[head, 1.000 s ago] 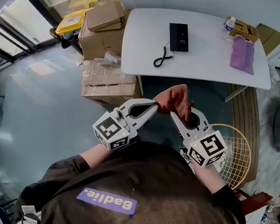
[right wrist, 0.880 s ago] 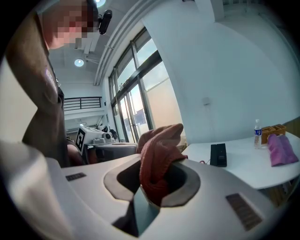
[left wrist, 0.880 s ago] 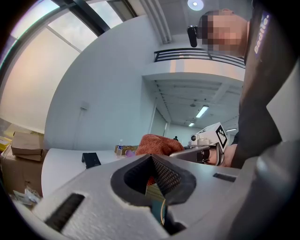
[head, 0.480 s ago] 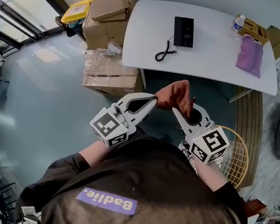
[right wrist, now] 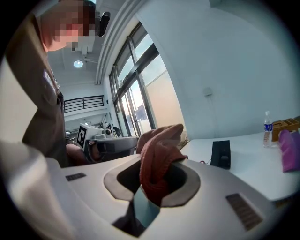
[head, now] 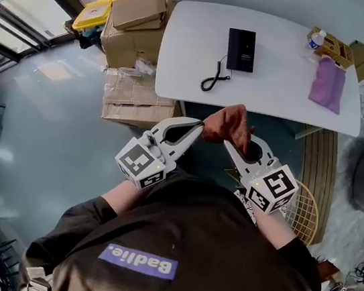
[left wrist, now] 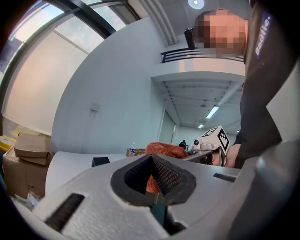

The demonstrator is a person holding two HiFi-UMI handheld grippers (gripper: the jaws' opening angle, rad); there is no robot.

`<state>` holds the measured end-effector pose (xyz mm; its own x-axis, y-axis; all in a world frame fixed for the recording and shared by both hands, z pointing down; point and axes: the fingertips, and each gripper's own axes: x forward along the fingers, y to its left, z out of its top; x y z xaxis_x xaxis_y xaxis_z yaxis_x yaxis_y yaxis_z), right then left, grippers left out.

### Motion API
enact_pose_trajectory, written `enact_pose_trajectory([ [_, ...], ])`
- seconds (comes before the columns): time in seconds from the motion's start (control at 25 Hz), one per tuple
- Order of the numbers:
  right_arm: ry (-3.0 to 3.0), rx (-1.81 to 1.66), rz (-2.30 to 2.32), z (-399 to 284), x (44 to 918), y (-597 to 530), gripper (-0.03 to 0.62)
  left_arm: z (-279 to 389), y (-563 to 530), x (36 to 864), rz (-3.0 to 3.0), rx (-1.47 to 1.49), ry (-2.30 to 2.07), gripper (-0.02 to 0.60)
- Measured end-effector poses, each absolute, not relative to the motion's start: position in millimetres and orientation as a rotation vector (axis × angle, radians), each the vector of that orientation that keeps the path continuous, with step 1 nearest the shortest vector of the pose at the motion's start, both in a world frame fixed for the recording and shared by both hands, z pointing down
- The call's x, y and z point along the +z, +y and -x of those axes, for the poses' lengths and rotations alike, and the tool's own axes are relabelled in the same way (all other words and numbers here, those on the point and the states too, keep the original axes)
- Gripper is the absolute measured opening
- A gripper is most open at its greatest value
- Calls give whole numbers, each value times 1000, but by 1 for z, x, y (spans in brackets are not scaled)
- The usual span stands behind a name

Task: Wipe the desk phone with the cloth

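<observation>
The black desk phone (head: 241, 49) lies flat on the white table (head: 190, 48), its coiled cord (head: 212, 78) trailing toward the near edge. It also shows in the gripper views as the phone (left wrist: 100, 161) (right wrist: 220, 153). I stand short of the table. My right gripper (head: 230, 142) is shut on a rust-red cloth (head: 229, 123), which bunches up over its jaws as the cloth (right wrist: 159, 157). My left gripper (head: 200, 126) is shut, its tip right beside the cloth's edge; the cloth (left wrist: 164, 149) shows just beyond its jaws.
A purple cloth (head: 328, 84), a water bottle (head: 316, 39) and a wooden box (head: 332, 47) sit at the table's right end. Cardboard boxes (head: 138, 53) are stacked left of the table. A wire basket (head: 306, 214) stands at my right, on blue-grey floor.
The table and phone have shifted a little right and nearer in the head view as I move. Both grippers keep the same pose, the right one still holding the cloth.
</observation>
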<state>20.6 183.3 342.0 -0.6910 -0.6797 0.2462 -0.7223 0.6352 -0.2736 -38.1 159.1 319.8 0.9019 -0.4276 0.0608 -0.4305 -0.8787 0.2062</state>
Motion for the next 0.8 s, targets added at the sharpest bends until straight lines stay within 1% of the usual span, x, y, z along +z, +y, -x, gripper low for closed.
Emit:
enact_pose_trajectory([
  [0.4,-2663,528,-1304,4,336,75,95,54,44,309,-2908,8,-486,15],
  [0.6,-2631,527,-1388,11,330,34,94,56,9,305,-2941,28,-378,15],
  [0.8,-2638,512,-1385,9,325,4,94,52,-20,308,-2920,39,-376,15],
])
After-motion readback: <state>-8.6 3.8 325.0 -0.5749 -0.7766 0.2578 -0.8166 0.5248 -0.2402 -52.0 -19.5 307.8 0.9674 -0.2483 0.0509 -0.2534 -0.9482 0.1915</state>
